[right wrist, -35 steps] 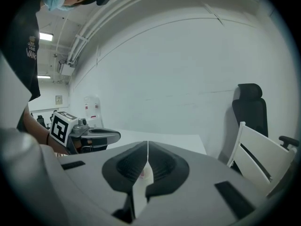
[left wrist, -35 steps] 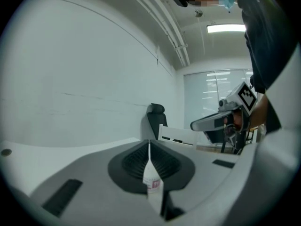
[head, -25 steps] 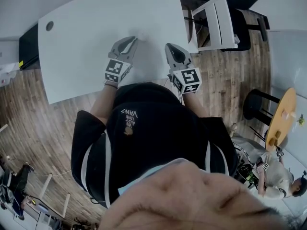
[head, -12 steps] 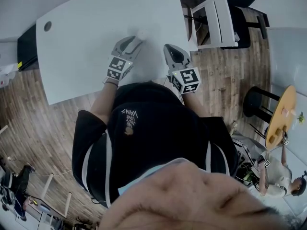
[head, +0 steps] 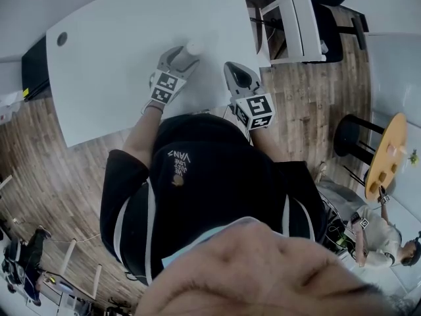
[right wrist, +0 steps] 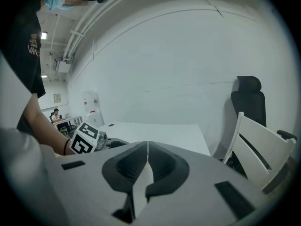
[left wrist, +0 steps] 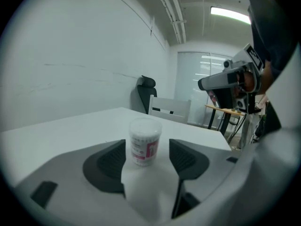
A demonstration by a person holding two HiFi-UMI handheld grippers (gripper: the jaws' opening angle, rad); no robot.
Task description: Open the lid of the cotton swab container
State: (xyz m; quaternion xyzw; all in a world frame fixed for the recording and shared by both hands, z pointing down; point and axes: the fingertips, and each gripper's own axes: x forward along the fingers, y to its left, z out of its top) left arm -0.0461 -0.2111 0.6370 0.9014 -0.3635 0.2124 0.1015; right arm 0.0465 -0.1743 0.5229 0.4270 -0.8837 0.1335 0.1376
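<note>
The cotton swab container [left wrist: 145, 141] is a small clear tub with a white lid and a pink label. It stands upright on the white table [head: 112, 58], where the head view also shows the container [head: 194, 47]. My left gripper [left wrist: 147, 147] is open; its jaws have just been opening and now stand either side of the tub without touching it. In the head view the left gripper [head: 186, 56] lies low over the table. My right gripper [right wrist: 147, 144] is shut on nothing; in the head view the right gripper [head: 232, 69] hovers near the table's front edge.
A white chair [head: 296, 22] stands just past the table's right end, with a black office chair [left wrist: 145, 92] behind it. Farther right are a black stool [head: 355, 143] and a round wooden table [head: 387, 151]. The floor is wood.
My left gripper has moved forward and down toward the container, and its jaws have spread from shut to wide open around the tub. The right gripper has stayed put.
</note>
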